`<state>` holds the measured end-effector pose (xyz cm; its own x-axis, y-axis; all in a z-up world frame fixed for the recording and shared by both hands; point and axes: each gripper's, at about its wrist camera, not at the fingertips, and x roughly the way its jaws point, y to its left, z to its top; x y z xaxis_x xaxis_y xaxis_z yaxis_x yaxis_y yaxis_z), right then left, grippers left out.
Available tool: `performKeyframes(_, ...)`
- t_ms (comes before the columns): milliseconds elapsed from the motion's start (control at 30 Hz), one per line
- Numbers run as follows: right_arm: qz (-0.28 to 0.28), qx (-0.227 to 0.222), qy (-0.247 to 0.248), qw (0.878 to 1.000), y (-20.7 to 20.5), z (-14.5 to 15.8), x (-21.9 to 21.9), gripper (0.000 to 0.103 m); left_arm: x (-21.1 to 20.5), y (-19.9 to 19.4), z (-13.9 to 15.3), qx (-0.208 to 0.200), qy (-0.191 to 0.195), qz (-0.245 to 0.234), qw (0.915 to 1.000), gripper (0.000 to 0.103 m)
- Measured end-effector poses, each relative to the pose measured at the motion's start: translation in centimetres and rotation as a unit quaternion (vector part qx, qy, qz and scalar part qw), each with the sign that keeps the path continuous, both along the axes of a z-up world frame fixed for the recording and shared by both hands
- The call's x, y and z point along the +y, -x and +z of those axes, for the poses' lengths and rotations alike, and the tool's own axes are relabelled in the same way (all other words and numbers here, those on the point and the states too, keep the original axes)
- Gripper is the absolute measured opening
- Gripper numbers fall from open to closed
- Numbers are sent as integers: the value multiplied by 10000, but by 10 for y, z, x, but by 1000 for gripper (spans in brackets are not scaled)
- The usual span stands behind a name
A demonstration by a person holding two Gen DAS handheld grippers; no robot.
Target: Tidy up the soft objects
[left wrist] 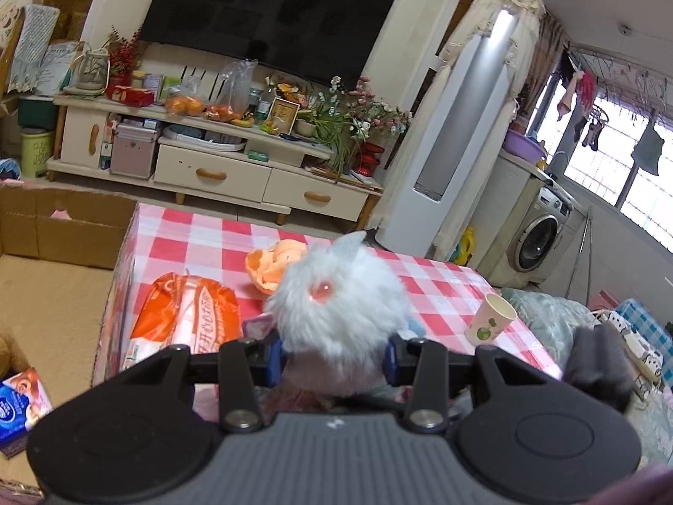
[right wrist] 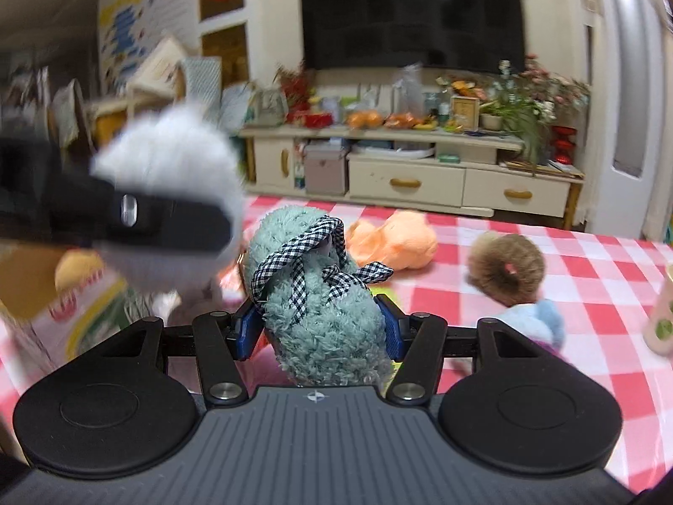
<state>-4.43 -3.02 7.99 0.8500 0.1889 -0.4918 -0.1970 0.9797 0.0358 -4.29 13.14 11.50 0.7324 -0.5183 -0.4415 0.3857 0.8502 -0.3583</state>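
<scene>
My left gripper (left wrist: 334,357) is shut on a white fluffy plush toy (left wrist: 336,307) with a pink eye, held above the red-checked table (left wrist: 202,231). In the right wrist view the same toy (right wrist: 168,160) and the left gripper (right wrist: 168,221) are blurred at the left. My right gripper (right wrist: 319,328) is shut on a teal fuzzy plush (right wrist: 315,294) with a black-and-white checked ribbon. An orange plush (right wrist: 391,240) lies on the table behind it; it also shows in the left wrist view (left wrist: 273,263). A brown-haired doll (right wrist: 509,269) in light blue lies to the right.
An open cardboard box (left wrist: 54,286) stands left of the table, with a blue tissue pack (left wrist: 21,404) inside. An orange packet (left wrist: 185,315) lies on the table. A paper cup (left wrist: 490,320) stands at the table's right. A TV cabinet (left wrist: 210,168) is beyond the table.
</scene>
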Motion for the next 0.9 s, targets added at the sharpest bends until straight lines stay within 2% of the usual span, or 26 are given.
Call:
performKeyframes(267, 18, -7, 464, 9989, -3, -14, 7, 70, 14, -2, 5, 100, 338, 107, 9993, 42)
performKeyframes(500, -652, -14, 654, 9957, 10, -16, -17, 70, 17, -4, 7, 146, 425, 147, 9989, 42)
performKeyframes(600, -1010, 200, 529, 9933, 9, -19, -36, 71, 16, -6, 6, 217, 528, 106, 9983, 42)
performKeyframes(667, -1208, 308, 404, 9914, 11, -20, -46, 77, 14, -8, 5, 247, 535, 96, 9982, 42)
performKeyframes(700, -1238, 275, 296, 9915, 14, -18, -50, 84, 13, -8, 5, 259, 534, 87, 9982, 42)
performKeyframes(733, -1251, 201, 206, 9917, 18, -16, -52, 103, 12, -9, 4, 271, 536, 77, 9982, 42)
performKeyframes(800, -1172, -13, 118, 9930, 29, -9, -49, 103, 9, -11, 3, 301, 539, 65, 9981, 42)
performKeyframes(900, -629, -226, -48, 9978, 49, 0, -36, 103, 8, -14, 2, 334, 544, 71, 9979, 42)
